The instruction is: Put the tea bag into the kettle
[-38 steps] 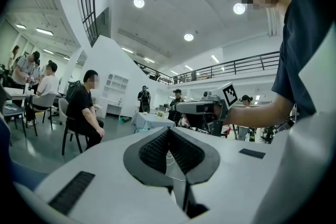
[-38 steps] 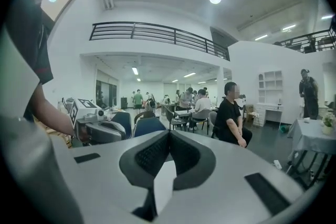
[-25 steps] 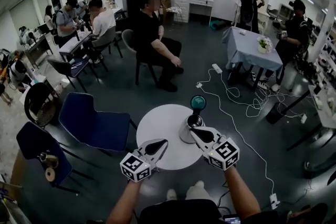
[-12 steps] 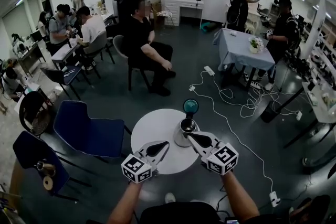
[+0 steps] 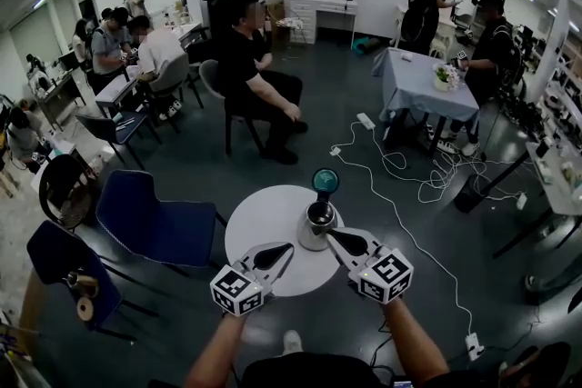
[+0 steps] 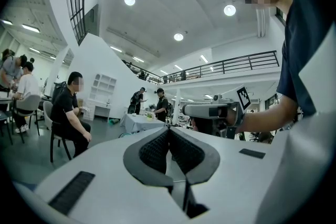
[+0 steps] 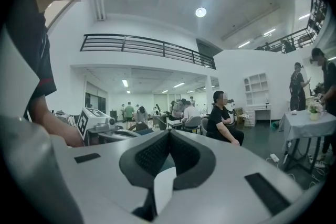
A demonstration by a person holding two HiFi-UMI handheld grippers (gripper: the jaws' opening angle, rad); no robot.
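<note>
A steel kettle (image 5: 316, 223) stands on the far right part of the round white table (image 5: 262, 218), its teal lid (image 5: 325, 181) tipped up open. My right gripper (image 5: 331, 234) is shut, its tip just at the kettle's near right side. My left gripper (image 5: 285, 248) hovers over the table's near edge to the left of the kettle, and it too is shut. In the left gripper view the pads (image 6: 157, 147) meet at the tip of the left gripper (image 6: 169, 130); in the right gripper view the right gripper (image 7: 169, 132) is likewise closed. No tea bag shows clearly in any view.
Two blue chairs (image 5: 155, 223) (image 5: 55, 254) stand left of the table. A seated person in black (image 5: 255, 77) is beyond it. White cables (image 5: 400, 168) trail over the floor to the right, near a grey-clothed table (image 5: 427, 86).
Both grippers have drifted a little sideways over the table. The right tip was over the kettle's base and now lies beside it. Jaws unchanged.
</note>
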